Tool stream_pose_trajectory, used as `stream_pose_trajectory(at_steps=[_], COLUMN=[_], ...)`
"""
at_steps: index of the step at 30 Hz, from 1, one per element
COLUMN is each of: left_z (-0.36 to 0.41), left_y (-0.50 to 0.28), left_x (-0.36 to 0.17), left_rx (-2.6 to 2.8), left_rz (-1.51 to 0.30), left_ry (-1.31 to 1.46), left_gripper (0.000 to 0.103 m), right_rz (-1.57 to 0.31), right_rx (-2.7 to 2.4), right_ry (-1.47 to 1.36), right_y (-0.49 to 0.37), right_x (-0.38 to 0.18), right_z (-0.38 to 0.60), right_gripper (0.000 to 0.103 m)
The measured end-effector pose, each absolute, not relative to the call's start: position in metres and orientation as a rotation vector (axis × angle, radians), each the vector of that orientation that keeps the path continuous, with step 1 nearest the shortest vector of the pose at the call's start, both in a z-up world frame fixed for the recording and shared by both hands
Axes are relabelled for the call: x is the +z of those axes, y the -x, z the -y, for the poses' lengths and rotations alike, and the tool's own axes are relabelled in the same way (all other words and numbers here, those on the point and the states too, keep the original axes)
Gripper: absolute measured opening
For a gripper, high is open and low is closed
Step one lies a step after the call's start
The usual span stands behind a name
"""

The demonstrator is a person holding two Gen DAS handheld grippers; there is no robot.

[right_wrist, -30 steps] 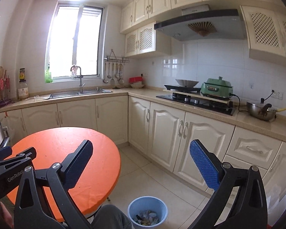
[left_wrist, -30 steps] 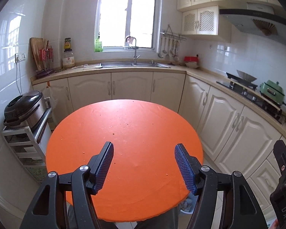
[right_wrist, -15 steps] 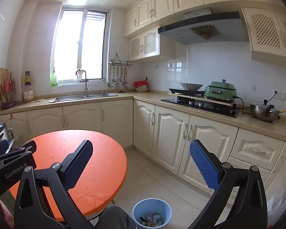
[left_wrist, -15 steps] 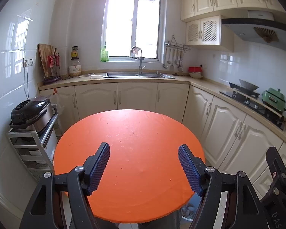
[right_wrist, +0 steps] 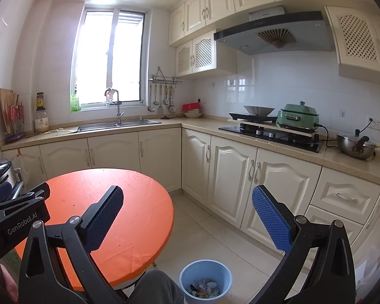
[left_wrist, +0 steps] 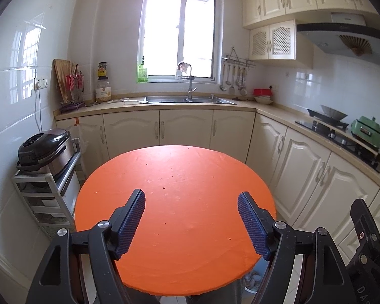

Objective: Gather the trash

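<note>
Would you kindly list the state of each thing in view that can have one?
left gripper: open, nothing between its pads, jaws just opening wider.
right gripper: open, empty.
blue bin: upright on the floor, trash in the bottom.
orange table: bare but for crumbs.
lower cabinet doors: shut.
green pot: lid on.

matt orange cloth on desk (left_wrist: 179,202); glossy white wall tiles (left_wrist: 17,96); brushed steel sink (left_wrist: 187,99); smooth blue plastic bin (right_wrist: 205,276).
</note>
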State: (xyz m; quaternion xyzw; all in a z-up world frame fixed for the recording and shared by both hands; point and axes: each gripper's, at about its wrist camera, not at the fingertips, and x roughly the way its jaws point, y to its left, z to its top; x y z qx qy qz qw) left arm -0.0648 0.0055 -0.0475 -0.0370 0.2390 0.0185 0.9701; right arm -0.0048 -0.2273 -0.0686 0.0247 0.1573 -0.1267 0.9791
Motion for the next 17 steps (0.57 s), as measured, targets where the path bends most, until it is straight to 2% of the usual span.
stream_pose_trajectory(at_steps=[17], left_z=[0.007], left_y=[0.052], left_x=[-0.056], left_rx=[0.052], left_rz=[-0.475], left_ry=[0.043], left_gripper=[0.075], right_rz=[-0.364], right_rx=[-0.23], right_ry=[-0.06], right_y=[-0.004], right_x=[-0.079], right_z=[0.23], right_gripper=[0.103])
